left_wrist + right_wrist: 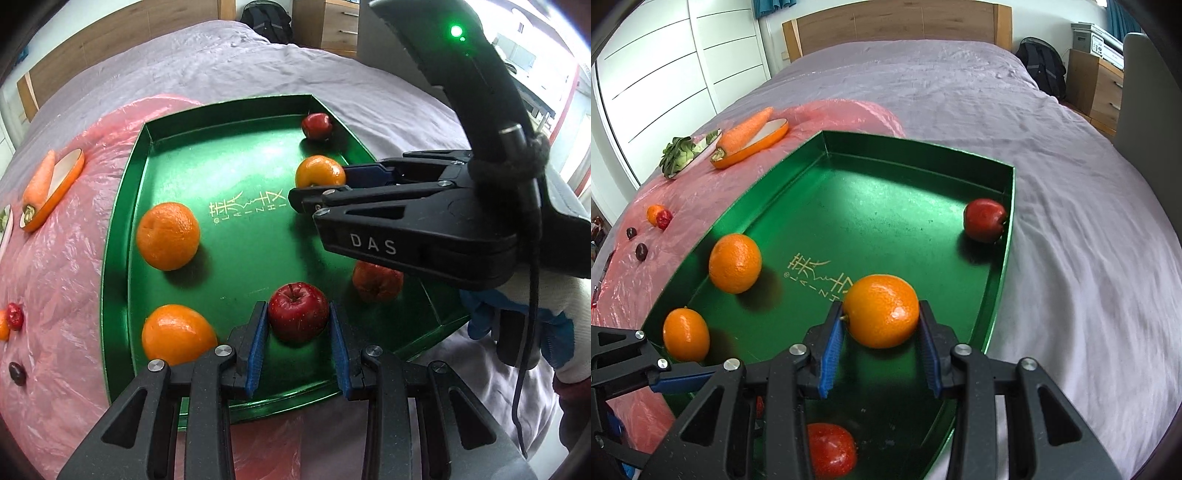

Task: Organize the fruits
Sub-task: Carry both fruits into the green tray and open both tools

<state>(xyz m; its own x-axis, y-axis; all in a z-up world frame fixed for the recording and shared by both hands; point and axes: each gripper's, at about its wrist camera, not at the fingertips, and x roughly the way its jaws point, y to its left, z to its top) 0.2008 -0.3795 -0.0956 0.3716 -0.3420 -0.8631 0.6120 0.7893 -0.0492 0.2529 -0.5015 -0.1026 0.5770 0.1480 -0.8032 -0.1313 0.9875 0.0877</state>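
Note:
A green tray (pixel 122 206) lies on the bed and holds three oranges and three red apples. My left gripper (pixel 298 321) has its blue pads on both sides of a dark red apple (pixel 298 311) near the tray's front edge. My right gripper (pixel 881 330) has its pads against an orange (pixel 881 311) at the tray's right side; it also shows in the left wrist view (pixel 320 174). Two more oranges (pixel 168 235) (pixel 177 334) sit at the tray's left. A red apple (pixel 316 125) lies in the far corner, another (pixel 376 282) under the right gripper.
A pink plastic sheet (pixel 62 266) lies left of the tray with a carrot (pixel 744 133) on an orange dish (pixel 759 142), a leafy vegetable (pixel 677 155), and small red, orange and dark fruits (pixel 659 216). Grey bedding (pixel 1071 221) surrounds it; a wooden headboard (pixel 897 27) stands behind.

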